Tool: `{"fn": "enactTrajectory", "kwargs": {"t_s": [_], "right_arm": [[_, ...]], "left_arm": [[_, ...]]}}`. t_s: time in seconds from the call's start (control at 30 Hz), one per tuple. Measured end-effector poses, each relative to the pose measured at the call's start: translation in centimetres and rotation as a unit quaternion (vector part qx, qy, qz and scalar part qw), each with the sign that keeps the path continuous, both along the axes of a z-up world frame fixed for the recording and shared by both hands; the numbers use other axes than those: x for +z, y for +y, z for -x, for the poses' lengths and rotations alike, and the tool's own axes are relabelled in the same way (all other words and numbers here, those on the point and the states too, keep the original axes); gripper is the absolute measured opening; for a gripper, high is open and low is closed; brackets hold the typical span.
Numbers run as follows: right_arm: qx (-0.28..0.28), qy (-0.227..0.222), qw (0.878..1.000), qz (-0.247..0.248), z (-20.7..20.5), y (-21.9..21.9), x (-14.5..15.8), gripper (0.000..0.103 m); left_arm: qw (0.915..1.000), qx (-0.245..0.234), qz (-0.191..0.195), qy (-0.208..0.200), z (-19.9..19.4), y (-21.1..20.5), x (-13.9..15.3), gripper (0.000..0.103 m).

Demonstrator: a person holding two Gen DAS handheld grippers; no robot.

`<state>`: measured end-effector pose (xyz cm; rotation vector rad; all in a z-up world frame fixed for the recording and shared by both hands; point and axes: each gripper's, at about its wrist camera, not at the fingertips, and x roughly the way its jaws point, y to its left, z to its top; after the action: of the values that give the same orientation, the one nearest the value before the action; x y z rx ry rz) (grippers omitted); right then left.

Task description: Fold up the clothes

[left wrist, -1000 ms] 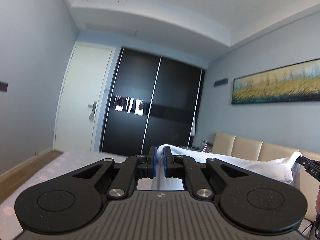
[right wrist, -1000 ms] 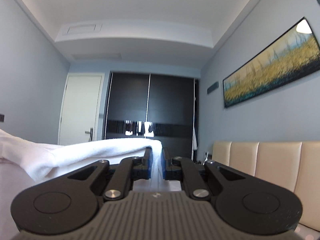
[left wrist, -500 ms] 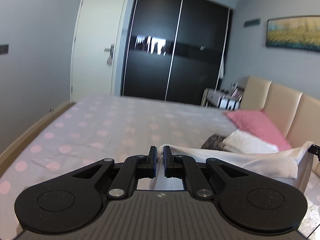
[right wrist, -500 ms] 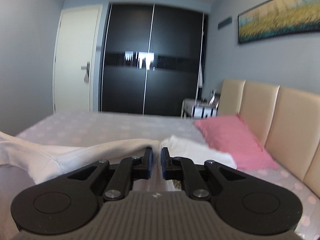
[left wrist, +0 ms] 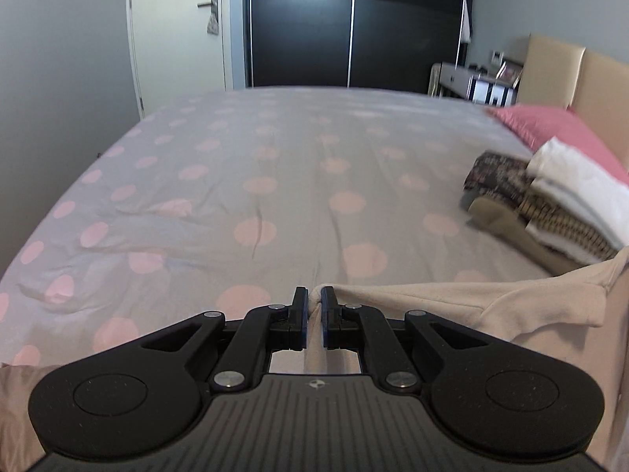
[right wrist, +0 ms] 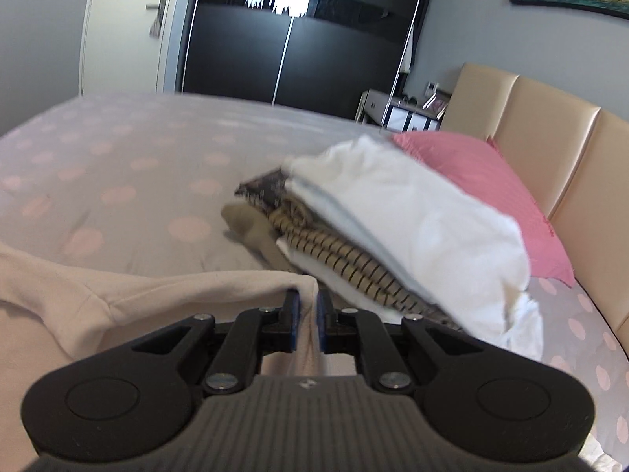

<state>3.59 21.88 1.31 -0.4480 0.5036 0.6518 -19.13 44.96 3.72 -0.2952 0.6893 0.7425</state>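
Note:
A pale pink garment (left wrist: 452, 303) stretches between both grippers above the bed. My left gripper (left wrist: 313, 295) is shut on its left corner, and the cloth runs off to the right edge of that view. In the right wrist view the same garment (right wrist: 137, 295) spreads left from my right gripper (right wrist: 308, 299), which is shut on its other corner. Cloth hangs down between and under both pairs of fingers. A stack of folded clothes (right wrist: 393, 228) lies on the bed just beyond the right gripper, and shows as the stack (left wrist: 550, 200) at the right of the left wrist view.
The bed (left wrist: 255, 181) has a grey sheet with pink dots. A pink pillow (right wrist: 491, 181) leans near the beige headboard (right wrist: 550, 118). Black wardrobe doors (left wrist: 354, 19), a white door (left wrist: 177, 27) and a small bedside table (left wrist: 475, 82) stand beyond the bed.
Both grippers have swung down from facing the ceiling and wall to facing the bed, carrying the garment lower. The bed and the folded stack have come into view.

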Motion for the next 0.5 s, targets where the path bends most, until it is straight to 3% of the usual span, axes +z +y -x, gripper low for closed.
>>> {"fn": "enactTrajectory", "kwargs": {"t_s": [0.23,0.4,0.5], "right_arm": [[0.01,0.03,0.998,0.058,-3.4,3.8,-6.8,0.01],[0.017,0.049,0.995,0.082,-4.5,5.1,-10.2,0.011],[0.019,0.059,0.994,0.09,-4.8,5.5,-11.5,0.012]], "left_arm": [[0.9976,-0.002,0.039,0.057,-3.6,3.3,-7.6,0.005],[0.9948,0.0,0.067,0.076,-4.5,4.5,-11.3,0.005],[0.9947,-0.006,0.063,0.081,-4.6,4.3,-12.1,0.006]]}}
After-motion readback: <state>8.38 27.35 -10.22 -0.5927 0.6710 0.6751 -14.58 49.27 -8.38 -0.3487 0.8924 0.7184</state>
